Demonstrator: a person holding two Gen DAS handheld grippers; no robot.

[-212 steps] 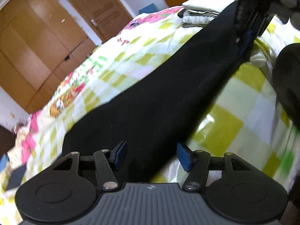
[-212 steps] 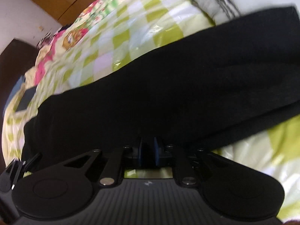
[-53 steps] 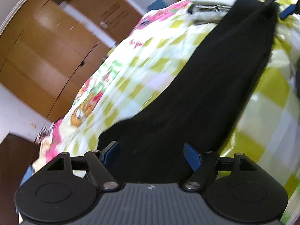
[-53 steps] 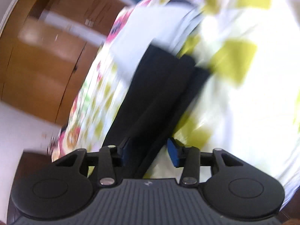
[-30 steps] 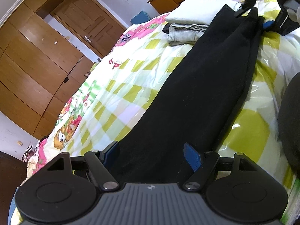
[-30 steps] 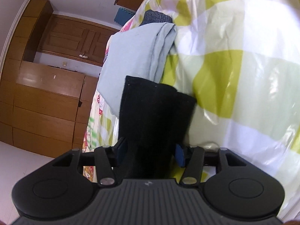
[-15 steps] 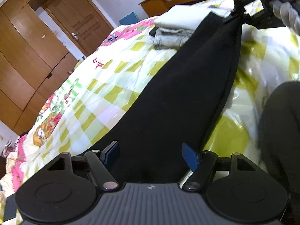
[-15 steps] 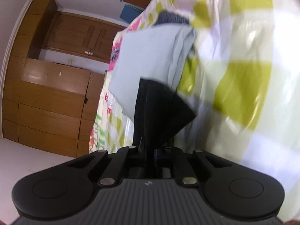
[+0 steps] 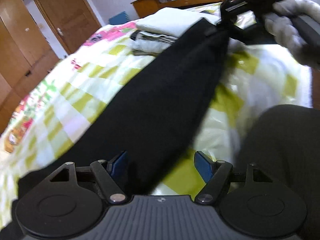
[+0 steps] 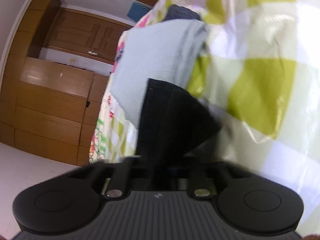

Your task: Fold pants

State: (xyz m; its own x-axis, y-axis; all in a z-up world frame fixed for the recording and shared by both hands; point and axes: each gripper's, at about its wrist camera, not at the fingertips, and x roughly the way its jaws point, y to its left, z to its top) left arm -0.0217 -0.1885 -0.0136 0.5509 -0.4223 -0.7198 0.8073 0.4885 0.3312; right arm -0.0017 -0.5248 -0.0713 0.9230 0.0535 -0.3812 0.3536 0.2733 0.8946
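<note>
Black pants (image 9: pixel 164 104) are laid lengthwise across the bed (image 9: pixel 84 92), on a yellow-green checked cover, stretched as a long dark strip from the near edge of the left wrist view up to the far right.

Left tongs (image 9: pixel 160 165): released, blue pads (image 9: pixel 202 165) spread wide. The near end of the pants is seen between and under the pads; no pad is seen pressing on the cloth. Frame is motion-blurred, so contact on the left pad cannot be told for certain.

Right tongs (image 10: pixel 163 170): clenched on the far end of the pants. In the right wrist view the black cloth (image 10: pixel 172 120) is pinched between the closed fingers and fans out ahead of them. In the left wrist view the same tongs (image 9: pixel 223 25) are seen at the top right, with the pants end gathered to a point there and raised slightly off the cover. A gloved hand (image 9: pixel 290 28) is seen on the tongs' handle.

A stack of folded light clothes (image 9: pixel 160 32) is seen beside the far end of the pants, touching or just beside it; in the right wrist view a pale blue folded piece (image 10: pixel 156 60) is just beyond the pinched end. A dark-clad leg or body part (image 9: pixel 284 152) is at the right edge, near the bed. A wooden wardrobe and door (image 9: pixel 40 30) are behind the bed.
</note>
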